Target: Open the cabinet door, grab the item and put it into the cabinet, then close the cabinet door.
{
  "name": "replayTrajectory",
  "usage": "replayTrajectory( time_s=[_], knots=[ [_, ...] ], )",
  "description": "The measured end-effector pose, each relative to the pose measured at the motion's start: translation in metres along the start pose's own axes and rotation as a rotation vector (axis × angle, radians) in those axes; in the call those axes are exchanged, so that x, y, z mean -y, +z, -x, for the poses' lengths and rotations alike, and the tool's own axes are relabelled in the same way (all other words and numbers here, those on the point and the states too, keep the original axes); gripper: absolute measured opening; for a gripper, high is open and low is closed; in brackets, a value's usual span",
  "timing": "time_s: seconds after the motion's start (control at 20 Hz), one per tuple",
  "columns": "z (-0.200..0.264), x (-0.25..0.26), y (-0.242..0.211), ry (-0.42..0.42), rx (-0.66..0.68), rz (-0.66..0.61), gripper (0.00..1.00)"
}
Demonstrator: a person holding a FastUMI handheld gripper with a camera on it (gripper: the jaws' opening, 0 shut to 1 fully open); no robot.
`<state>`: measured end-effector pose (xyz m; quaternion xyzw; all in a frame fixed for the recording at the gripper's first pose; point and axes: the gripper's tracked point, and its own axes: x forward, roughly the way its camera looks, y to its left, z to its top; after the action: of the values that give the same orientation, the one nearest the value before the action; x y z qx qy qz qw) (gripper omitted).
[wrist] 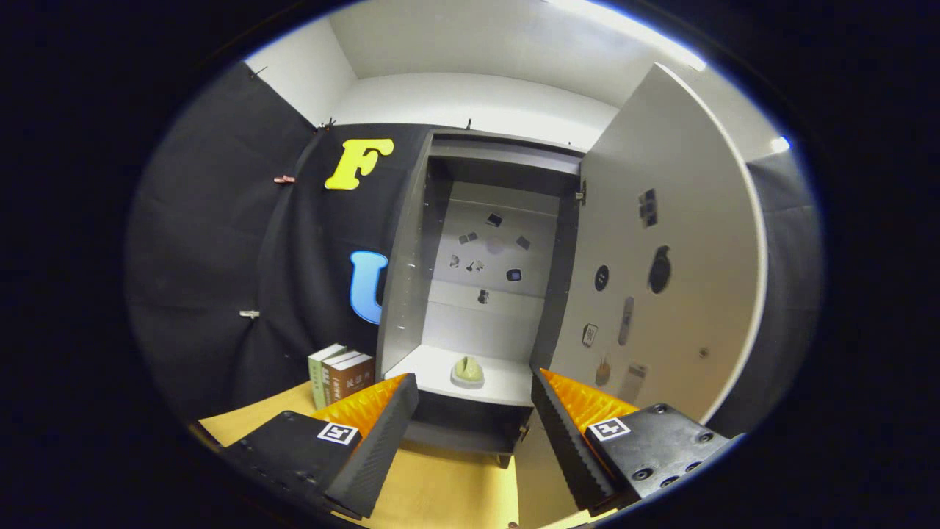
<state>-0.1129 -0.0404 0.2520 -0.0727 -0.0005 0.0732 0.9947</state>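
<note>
The gripper point(474, 411) has its jaws spread wide apart with nothing between them. Beyond them stands the gray cabinet point(411, 279) with its door point(675, 242) swung open to the right, and a small green item point(468, 369) sits on the cabinet's white shelf point(507, 386). Some books point(341, 373) stand on the wooden tabletop point(440, 492), just left of the cabinet.

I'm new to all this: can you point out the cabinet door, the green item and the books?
cabinet door point(675, 242): gripper view, inner face.
green item point(468, 369): gripper view, its top.
books point(344, 375): gripper view, spines.
</note>
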Motion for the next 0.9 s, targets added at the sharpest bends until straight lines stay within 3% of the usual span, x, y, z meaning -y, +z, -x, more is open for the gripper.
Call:
replayTrajectory(
  time_s=[0.2,0.55,0.7,0.9],
  knots=[
    [0.057,0.042,-0.002,0.013,-0.031,-0.038,0.97],
    [0.112,0.181,-0.021,-0.159,-0.050,-0.083,0.97],
    [0.098,0.212,-0.034,-0.125,-0.040,-0.173,0.98],
    [0.075,0.216,-0.050,0.003,-0.052,-0.244,0.98]
  ],
)
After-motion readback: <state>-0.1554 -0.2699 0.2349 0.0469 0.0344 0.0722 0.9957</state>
